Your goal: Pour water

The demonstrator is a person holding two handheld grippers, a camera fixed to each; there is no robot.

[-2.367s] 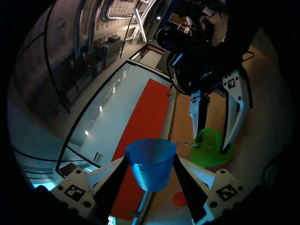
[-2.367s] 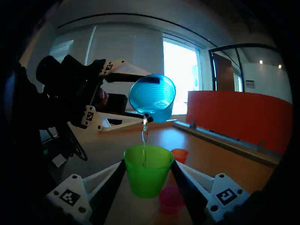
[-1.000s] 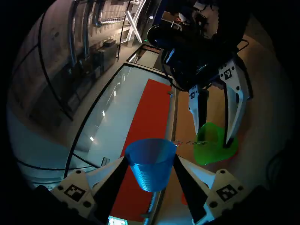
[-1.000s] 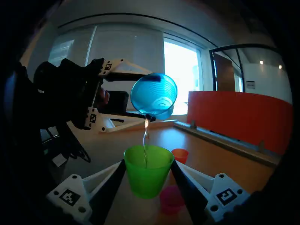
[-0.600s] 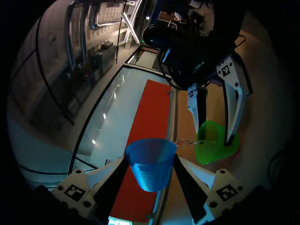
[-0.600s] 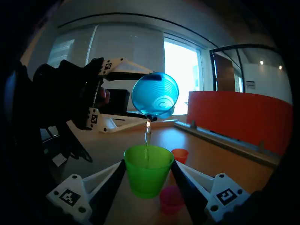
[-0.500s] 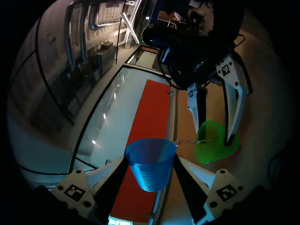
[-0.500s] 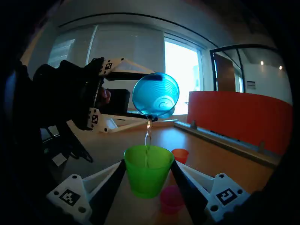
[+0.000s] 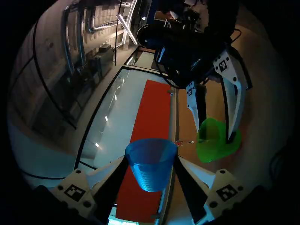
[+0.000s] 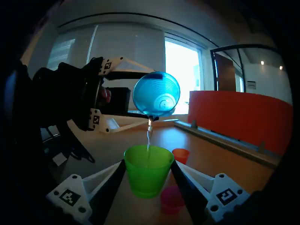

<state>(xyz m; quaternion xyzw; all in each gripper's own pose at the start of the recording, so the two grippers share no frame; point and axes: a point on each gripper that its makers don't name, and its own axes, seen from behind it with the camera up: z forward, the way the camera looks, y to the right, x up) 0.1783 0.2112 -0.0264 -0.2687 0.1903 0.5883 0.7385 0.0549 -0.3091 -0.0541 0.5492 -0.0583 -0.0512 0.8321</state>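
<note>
Right gripper view, left to right. Your left gripper (image 10: 157, 96) reaches in sideways, level, above the tabletop (image 10: 213, 155). Its fingers are closed on the blue cup (image 10: 156, 93), which is tipped over on its side. Water (image 10: 149, 135) falls in a thin stream from the lower rim into the green cup (image 10: 148, 172). Your right gripper (image 10: 148, 180) holds that cup upright, with both fingers pressed on its sides. The orange cup (image 10: 180, 154) and pink cup (image 10: 171, 198) stand just right of it. The partition (image 10: 240, 116) is at far right.
</note>
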